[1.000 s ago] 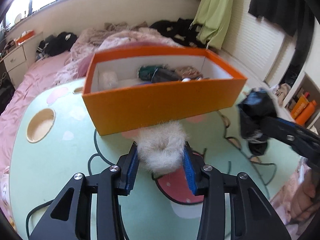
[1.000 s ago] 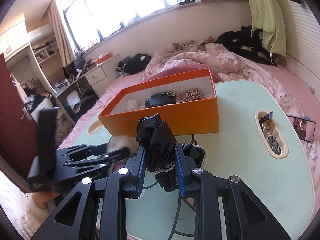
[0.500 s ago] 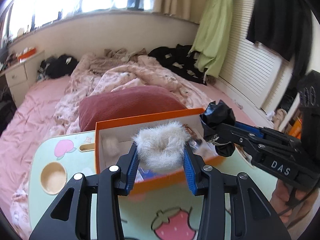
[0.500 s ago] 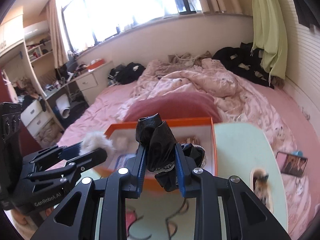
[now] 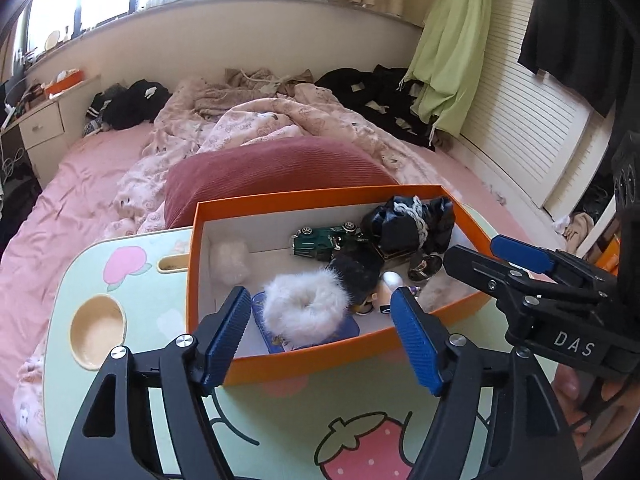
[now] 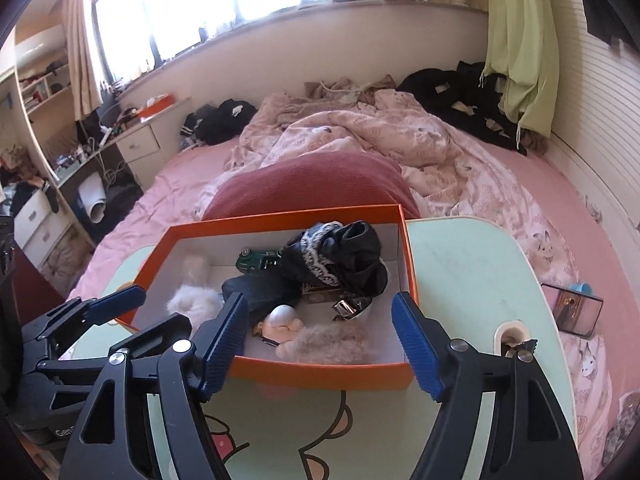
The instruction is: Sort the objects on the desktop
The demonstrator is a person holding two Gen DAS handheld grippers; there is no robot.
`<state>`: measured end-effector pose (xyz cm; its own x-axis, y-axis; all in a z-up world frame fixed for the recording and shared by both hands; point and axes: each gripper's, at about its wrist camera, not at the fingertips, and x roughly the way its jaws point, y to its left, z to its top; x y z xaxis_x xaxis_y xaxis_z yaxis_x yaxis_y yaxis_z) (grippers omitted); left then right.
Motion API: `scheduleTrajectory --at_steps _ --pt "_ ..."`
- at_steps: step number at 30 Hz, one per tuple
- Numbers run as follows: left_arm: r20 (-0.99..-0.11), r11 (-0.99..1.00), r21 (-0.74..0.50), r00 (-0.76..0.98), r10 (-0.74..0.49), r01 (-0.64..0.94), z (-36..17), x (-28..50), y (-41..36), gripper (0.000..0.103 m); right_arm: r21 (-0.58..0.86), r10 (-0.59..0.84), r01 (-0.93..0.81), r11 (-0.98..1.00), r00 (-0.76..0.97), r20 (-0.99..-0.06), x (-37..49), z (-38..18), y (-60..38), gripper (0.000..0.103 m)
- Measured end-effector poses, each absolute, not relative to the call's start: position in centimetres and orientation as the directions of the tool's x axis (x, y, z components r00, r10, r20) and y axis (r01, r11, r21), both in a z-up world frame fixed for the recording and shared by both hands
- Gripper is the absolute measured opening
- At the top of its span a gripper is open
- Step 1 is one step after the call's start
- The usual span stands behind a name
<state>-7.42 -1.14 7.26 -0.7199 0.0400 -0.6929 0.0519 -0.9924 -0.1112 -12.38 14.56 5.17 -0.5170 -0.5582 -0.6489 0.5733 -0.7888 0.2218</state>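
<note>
**Ana:** Bedroom clutter all round: a pink bed (image 5: 100,168) behind, and a pale green lap table (image 5: 280,420) with a strawberry print carrying the orange box (image 5: 320,354). Where do the tongs stand?

**Ben:** Both pairs are apart and grip nothing. The left gripper (image 5: 320,336) has just been opening, and the white fluffy scrunchie (image 5: 306,310) lies free in the box, seen between its blue pads but not pressed by them. The right gripper (image 6: 320,332) has just been opening too; the black bundle (image 6: 340,258) with its white lace trim sits loose at the far end of the box.

**Ana:** So both things are inside?

**Ben:** Yes. The scrunchie rests on a blue tin (image 5: 276,340) against the near wall, at about twelve o'clock from the left tongs and just beyond them. The black bundle is at twelve to one o'clock from the right tongs, farther in, beside the green toy car (image 6: 256,260).

**Ana:** What does the next move turn on?

**Ben:** I'd judge both tongs must back out towards six o'clock, clearing the near wall, which runs from nine to three across both views. The left pair is nearer that wall, so it needs the cleaner lift.
</note>
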Motion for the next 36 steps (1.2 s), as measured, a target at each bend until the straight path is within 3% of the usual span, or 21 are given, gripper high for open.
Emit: scheduleTrajectory --at_steps 12,26,28,30,33,36 --pt "-0.683 -0.992 -0.122 -0.728 0.061 0.031 8.1 -2.7 -0.4 0.073 0.131 -0.531 0.59 -0.796 -0.58 -0.618 -7.2 6.0 16.6 0.077" --pt "-0.789 -0.995 -0.07 -0.615 0.008 0.077 1.4 1.0 1.1 0.073 0.075 -0.41 0.56 -0.825 -0.502 -0.761 -3.0 -1.3 19.0 0.084" --pt "-0.787 -0.994 -0.063 -0.617 -0.008 0.093 1.2 1.1 0.9 0.075 0.062 -0.393 0.547 -0.835 -0.514 -0.762 -3.1 -1.6 19.4 0.093" --pt "-0.793 -0.994 -0.06 -0.609 -0.008 0.091 0.9 1.1 1.0 0.091 0.024 -0.374 0.555 -0.832 -0.527 -0.763 -3.1 -2.2 19.2 0.103" --pt "-0.809 -0.991 -0.012 -0.584 -0.068 0.132 0.5 0.9 1.0 0.103 0.032 -0.386 0.554 -0.832 -0.537 -0.75 -3.1 -2.0 19.7 0.103" --pt "-0.806 -0.991 -0.01 -0.588 -0.069 0.13 0.4 1.1 1.0 0.103 0.025 -0.382 0.552 -0.833 -0.542 -0.749 -3.1 -2.0 19.6 0.103"
